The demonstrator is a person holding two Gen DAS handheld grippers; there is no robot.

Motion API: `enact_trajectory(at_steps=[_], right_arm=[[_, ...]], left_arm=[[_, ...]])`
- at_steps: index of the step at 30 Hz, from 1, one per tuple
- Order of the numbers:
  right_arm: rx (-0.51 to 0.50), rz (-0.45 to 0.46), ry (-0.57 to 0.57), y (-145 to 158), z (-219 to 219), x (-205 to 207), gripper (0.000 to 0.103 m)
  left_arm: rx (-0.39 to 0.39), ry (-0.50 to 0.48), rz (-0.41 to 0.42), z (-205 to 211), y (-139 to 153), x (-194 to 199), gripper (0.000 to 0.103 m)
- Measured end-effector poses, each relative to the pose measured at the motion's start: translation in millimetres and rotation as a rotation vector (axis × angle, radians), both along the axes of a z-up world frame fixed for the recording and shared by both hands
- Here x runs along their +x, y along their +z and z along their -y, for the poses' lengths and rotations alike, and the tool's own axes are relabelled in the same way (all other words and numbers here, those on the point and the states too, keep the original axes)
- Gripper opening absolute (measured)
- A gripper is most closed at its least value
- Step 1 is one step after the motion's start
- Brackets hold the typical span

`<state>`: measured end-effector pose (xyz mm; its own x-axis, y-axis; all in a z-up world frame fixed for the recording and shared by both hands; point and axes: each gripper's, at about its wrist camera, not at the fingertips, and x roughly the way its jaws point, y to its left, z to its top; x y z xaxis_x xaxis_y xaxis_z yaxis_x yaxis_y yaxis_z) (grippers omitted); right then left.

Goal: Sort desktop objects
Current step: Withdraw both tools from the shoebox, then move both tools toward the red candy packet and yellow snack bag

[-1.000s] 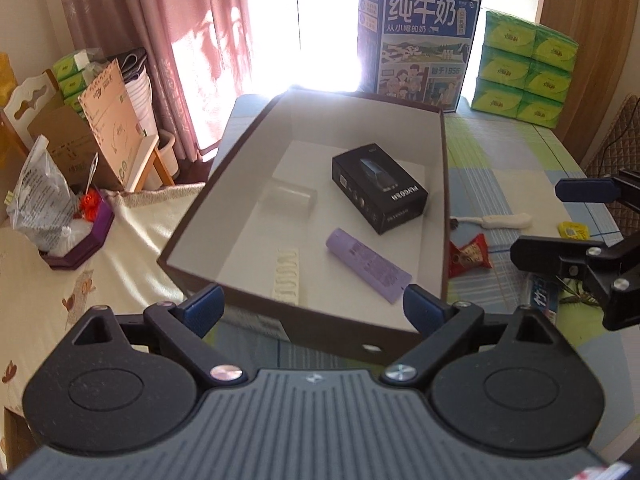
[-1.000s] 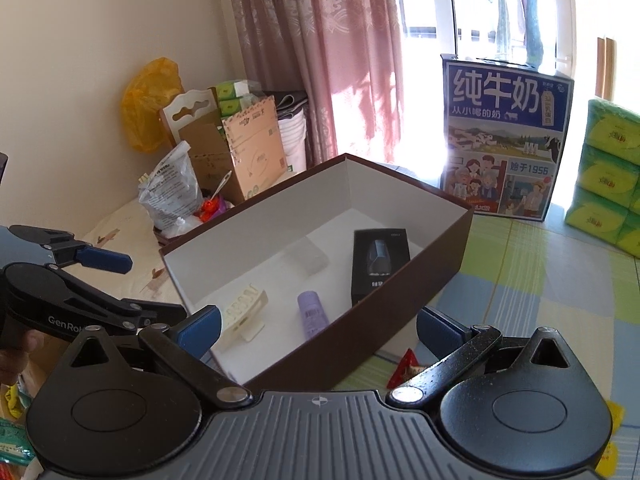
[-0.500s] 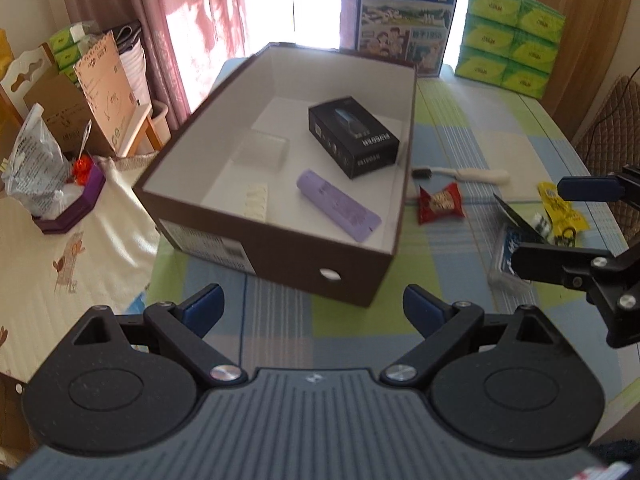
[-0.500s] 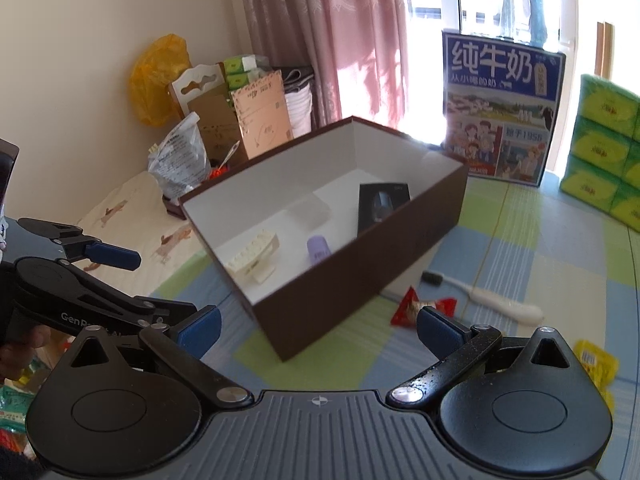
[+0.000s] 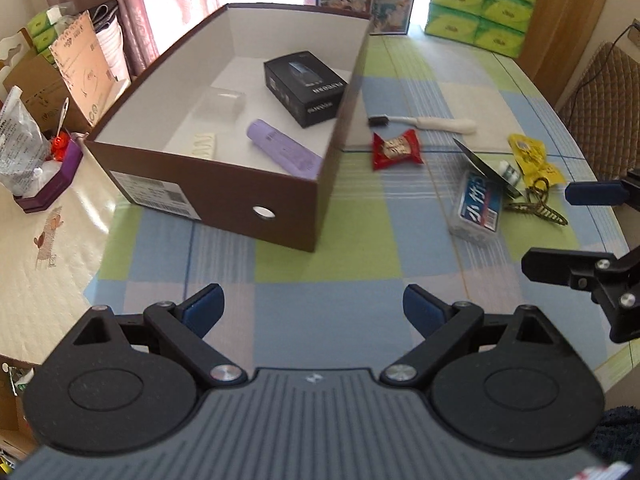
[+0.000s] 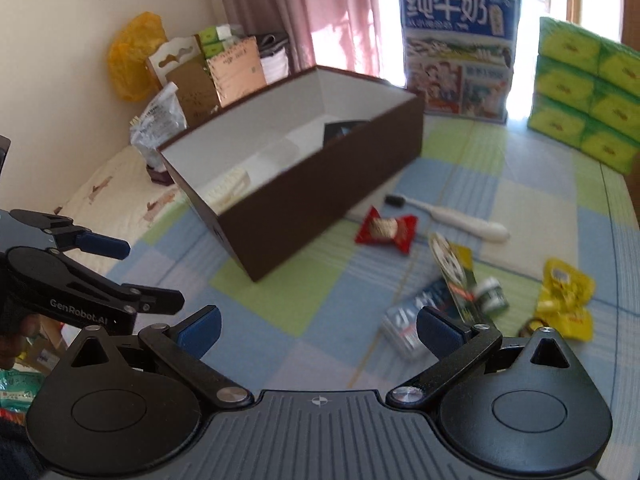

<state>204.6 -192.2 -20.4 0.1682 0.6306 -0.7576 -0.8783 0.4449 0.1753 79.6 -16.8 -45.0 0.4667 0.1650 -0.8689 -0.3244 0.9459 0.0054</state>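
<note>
A brown box stands on the checked tablecloth. Inside it lie a black carton, a purple tube, a clear case and a cream clip. Right of the box lie a red snack packet, a white toothbrush, a blue-labelled clear box, a small card, a yellow packet and a dark hair claw. My left gripper is open and empty, in front of the box. My right gripper is open and empty, near the loose items.
A blue milk carton and stacked green tissue packs stand at the table's far end. Cardboard, bags and a purple tray sit off the left edge. A brown chair is at the right.
Both grippers have drawn back from over the box toward the table's near side. The loose items right of the box have come into view. Both stayed open.
</note>
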Motion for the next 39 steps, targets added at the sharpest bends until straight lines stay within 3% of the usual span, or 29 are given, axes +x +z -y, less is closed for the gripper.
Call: enact_trajectory(at_steps=[12, 27, 39], right_arm=[[-0.060, -0.010, -0.082, -10.0, 40.7, 21.5, 0.101], [-0.122, 0.022, -0.425, -33.1, 115.1, 107.6, 0.101], [-0.079, 0.021, -0.472, -52.9, 102.5, 172.2, 0.101]], left_arm=[[-0.032, -0.038, -0.004, 35.4, -11.3, 20.8, 0.093], [-0.002, -0.119, 0.040, 64.9, -38.3, 106.4, 0.083], [0.048, -0.123, 0.040, 57.8, -63.1, 180.3, 0.073]])
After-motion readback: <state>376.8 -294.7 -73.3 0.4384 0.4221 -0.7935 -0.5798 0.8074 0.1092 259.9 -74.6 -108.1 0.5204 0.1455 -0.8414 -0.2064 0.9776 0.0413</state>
